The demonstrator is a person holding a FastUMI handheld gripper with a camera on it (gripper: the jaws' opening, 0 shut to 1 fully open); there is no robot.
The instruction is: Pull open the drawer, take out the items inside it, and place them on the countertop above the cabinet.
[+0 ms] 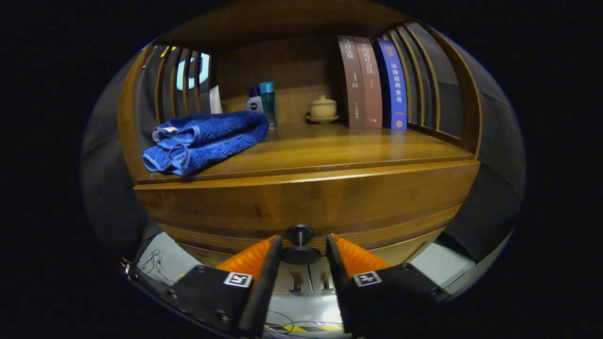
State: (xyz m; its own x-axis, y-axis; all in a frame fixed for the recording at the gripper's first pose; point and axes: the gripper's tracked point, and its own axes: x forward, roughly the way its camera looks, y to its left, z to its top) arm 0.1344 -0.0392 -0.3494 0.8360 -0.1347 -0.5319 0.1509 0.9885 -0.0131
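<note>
A wooden cabinet has a drawer front [306,202] just under its countertop [330,150], and the front sits flush with the cabinet. A black round knob [300,246] sticks out of the drawer's lower middle. My gripper [304,242] is open, one fingertip on each side of the knob. The left fingertip is nearly touching the knob and a thin gap shows at the right one. What lies inside the drawer is hidden. A folded blue towel [202,141] rests on the countertop's left front part.
At the back of the countertop stand two small bottles [263,101], a cream lidded cup on a saucer [322,109] and three upright books [372,82]. Slatted wooden sides [424,80] and a shelf above enclose the countertop. Loose wires [155,263] lie on the light floor below.
</note>
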